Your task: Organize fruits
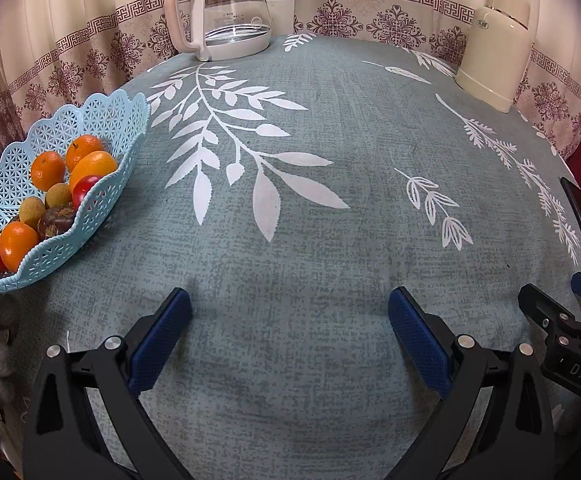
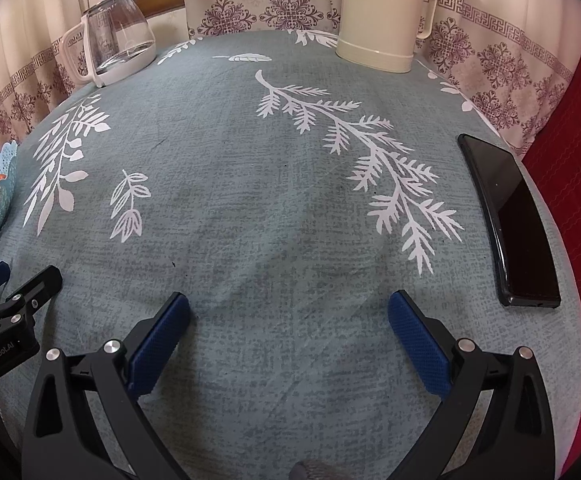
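Both grippers, left gripper (image 1: 289, 320) and right gripper (image 2: 289, 322), hover wide open and empty over the table (image 1: 310, 240), with the fruit-filled blue basket (image 1: 102, 208) at 10 o'clock of the left one, nearer to it, its long axis running toward 1 o'clock.

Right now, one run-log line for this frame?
left gripper: open, empty | right gripper: open, empty | fruits: all in blue basket | tablecloth: no loose fruit
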